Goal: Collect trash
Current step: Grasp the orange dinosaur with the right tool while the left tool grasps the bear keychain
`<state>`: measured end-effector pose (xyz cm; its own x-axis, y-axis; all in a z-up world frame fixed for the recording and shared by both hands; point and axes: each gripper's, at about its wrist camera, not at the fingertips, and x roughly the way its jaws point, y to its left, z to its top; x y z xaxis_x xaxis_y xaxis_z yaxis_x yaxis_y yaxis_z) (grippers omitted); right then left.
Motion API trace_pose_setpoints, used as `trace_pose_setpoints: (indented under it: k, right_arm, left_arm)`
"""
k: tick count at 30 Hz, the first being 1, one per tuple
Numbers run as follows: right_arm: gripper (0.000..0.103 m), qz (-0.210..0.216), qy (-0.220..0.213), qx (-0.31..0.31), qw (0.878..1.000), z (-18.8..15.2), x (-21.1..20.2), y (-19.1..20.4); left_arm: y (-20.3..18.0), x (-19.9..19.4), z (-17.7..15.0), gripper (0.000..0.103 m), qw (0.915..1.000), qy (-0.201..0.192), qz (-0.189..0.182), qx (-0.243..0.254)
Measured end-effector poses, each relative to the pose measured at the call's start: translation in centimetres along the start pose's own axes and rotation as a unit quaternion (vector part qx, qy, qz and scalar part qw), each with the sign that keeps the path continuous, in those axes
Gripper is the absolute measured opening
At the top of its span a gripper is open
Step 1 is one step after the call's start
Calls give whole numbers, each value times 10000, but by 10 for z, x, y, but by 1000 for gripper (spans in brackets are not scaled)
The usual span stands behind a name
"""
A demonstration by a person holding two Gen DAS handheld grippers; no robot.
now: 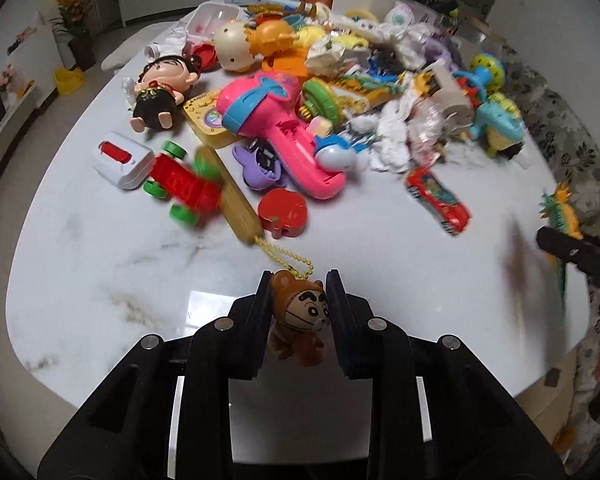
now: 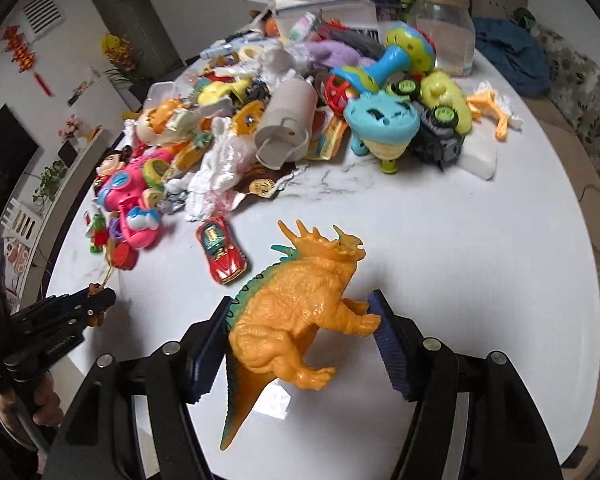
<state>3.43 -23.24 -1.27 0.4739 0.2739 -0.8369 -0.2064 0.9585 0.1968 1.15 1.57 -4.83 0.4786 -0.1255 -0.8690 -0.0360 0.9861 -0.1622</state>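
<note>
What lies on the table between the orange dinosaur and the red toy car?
Nothing: in the right wrist view, only bare white table separates the dinosaur, held in the right gripper, from the car.

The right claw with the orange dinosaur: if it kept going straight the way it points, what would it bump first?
Probably the bare white table just beyond the orange dinosaur held in the right claw. The red toy car sits off to one side; depth is hard to judge.
</note>
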Motion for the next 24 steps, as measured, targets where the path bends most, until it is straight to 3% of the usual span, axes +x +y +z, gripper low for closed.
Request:
trace_pose_setpoints:
  k: [5, 14, 24]
  right_arm:
    - [66, 99, -97, -112, 9998, 2, -9, 4]
    - [66, 128, -116, -296, 9994, -5, -22, 4]
    - [66, 279, -191, -321, 9989, -7, -37, 9]
  left_arm:
    - [-14, -34, -2, 26, 9992, -349, -76, 167]
    - [-21, -68, 20, 26, 9962, -687, -512, -123]
    - [-53, -115, 37, 26, 9893, -1222, -477, 640]
